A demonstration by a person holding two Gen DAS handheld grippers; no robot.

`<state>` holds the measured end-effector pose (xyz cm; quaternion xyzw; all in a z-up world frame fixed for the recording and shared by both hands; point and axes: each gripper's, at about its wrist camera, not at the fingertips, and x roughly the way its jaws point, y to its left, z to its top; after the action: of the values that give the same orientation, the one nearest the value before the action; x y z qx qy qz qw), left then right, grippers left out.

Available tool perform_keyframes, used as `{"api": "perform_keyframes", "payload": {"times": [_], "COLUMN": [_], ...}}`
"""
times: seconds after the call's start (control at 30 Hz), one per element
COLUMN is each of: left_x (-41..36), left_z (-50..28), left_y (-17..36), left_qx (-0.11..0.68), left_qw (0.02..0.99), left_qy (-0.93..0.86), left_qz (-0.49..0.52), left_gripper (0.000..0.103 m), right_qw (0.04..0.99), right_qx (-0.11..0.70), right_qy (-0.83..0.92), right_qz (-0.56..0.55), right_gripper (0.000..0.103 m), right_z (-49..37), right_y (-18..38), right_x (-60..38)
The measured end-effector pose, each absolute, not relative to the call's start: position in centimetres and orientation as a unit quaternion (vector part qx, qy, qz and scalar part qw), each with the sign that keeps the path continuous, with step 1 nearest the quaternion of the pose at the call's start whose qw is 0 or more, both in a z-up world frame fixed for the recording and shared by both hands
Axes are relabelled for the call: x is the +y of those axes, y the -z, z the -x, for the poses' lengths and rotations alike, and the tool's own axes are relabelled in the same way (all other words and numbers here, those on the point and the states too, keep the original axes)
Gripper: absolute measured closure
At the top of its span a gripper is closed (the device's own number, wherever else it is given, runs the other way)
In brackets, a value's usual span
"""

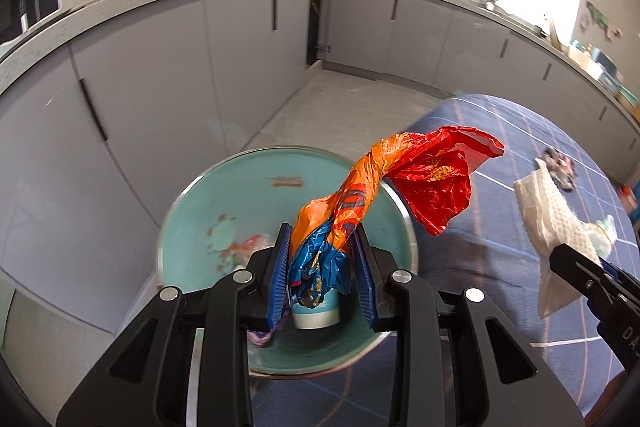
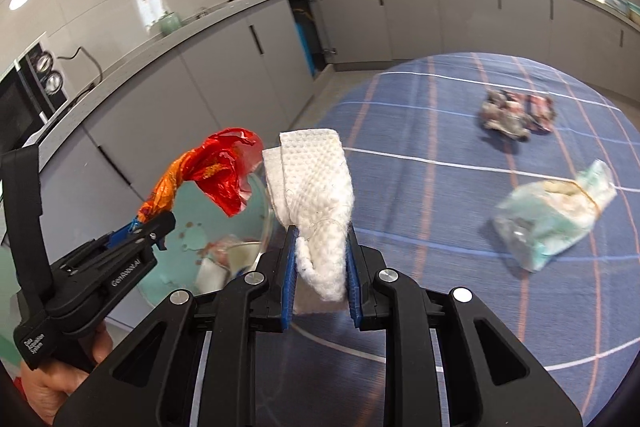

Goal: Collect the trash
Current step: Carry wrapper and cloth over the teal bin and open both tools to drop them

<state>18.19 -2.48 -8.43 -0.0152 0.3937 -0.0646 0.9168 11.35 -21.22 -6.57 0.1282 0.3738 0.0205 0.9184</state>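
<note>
Twisted orange, red and blue wrapper point(image 1: 372, 195) pinched between left gripper point(image 1: 322, 259) fingers above teal bin point(image 1: 224, 195); white paper towel point(image 2: 316, 187) pinched between right gripper point(image 2: 322, 263) fingers beside it; pale plastic bag point(image 2: 556, 211) and dark crumpled wrapper point(image 2: 516, 115) lying on blue-clothed bench point(image 2: 420, 167).

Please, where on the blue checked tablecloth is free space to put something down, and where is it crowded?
Free: the blue checked tablecloth between the white paper towel in the right tool and the pale green plastic bag. Crowded: the far right, near the dark crumpled wrappers, and the teal round bin under the left tool.
</note>
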Motion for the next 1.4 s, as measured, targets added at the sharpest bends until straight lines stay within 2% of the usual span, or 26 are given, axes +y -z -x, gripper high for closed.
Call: {"api": "perform_keyframes", "payload": {"times": [0.53, 1.4], "left_x": [4.9, 5.1], "left_z": [-19.5, -22.6], "left_y": [10.1, 14.2], "left_qx": [0.407, 0.46], "left_qw": [0.912, 0.885], "left_qy": [-0.012, -0.058], "left_qz": [0.059, 0.047], "left_gripper": [0.073, 0.072], "right_qw": [0.912, 0.892], "right_qx": [0.391, 0.438], "right_qy": [-0.067, -0.069], "right_qz": [-0.104, -0.093], "right_gripper": [0.081, 0.08], "right_z": [-14.5, -19.5], "right_y": [7.5, 11.8], "right_x": [-14.7, -10.4]}}
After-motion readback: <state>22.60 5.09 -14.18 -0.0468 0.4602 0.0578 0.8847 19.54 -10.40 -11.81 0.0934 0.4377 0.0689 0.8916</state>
